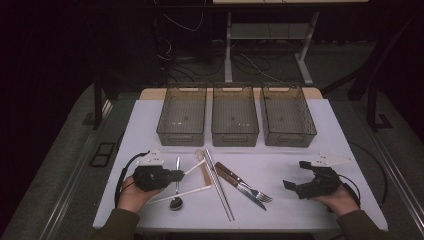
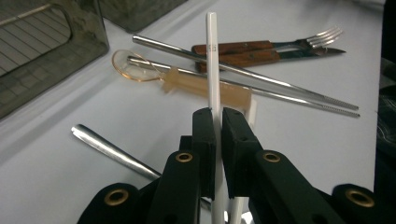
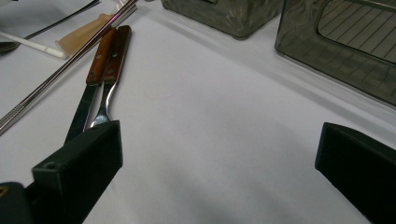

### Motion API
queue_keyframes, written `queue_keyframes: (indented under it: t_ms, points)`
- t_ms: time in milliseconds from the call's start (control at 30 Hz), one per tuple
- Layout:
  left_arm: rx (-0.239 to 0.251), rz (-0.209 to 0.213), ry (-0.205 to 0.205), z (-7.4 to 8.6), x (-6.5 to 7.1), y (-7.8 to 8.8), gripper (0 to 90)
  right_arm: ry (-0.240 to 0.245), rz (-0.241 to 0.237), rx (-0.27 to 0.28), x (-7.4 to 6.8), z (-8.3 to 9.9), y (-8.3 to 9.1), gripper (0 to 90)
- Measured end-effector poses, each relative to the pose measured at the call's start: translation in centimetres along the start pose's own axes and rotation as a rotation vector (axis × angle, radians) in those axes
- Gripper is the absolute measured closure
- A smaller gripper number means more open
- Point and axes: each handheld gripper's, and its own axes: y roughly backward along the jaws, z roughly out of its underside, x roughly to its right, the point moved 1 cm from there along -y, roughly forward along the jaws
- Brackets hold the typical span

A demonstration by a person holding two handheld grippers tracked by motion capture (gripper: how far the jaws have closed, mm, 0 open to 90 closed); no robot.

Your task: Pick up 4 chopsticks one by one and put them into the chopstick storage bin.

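Chopstick (image 2: 212,60), white and slim, sits clamped between the jaws of the left tool (image 2: 215,122), its far end rising over the counter (image 1: 290,165); a second white stick (image 1: 175,193) lies on the surface near that hand; the right tool (image 3: 219,149) rests with jaws spread wide and nothing between them (the wooden-handled fork (image 3: 108,70) and knife (image 3: 91,79) lie just ahead of its one jaw); metal chopsticks (image 1: 219,182) and a clear spoon (image 2: 140,65) lie mid-counter; three grey bins (image 1: 235,115) stand in a row at the back.
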Motion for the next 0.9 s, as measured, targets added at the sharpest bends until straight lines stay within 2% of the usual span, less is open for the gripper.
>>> queue_keyframes:
  t_ms: [133, 433, 700, 900]
  points:
    - [0.000, -0.023, 0.017, -0.8, -0.3, -0.1, 84.5, -0.001, -0.007, 0.013, 0.0, -0.1, 0.1, 0.8]
    - [0.035, -0.063, 0.027, -2.3, -1.4, 0.1, 84.5, 0.006, -0.029, 0.021, -0.2, 0.0, -0.2, 0.8]
    - [0.073, -0.073, 0.038, -4.1, -2.6, 0.0, 84.4, -0.002, -0.020, 0.020, -0.2, 0.0, -0.2, 0.8]
    - [0.076, -0.101, 0.045, -5.5, -3.3, -0.2, 84.4, -0.002, -0.017, 0.022, -0.1, 0.0, -0.1, 0.8]
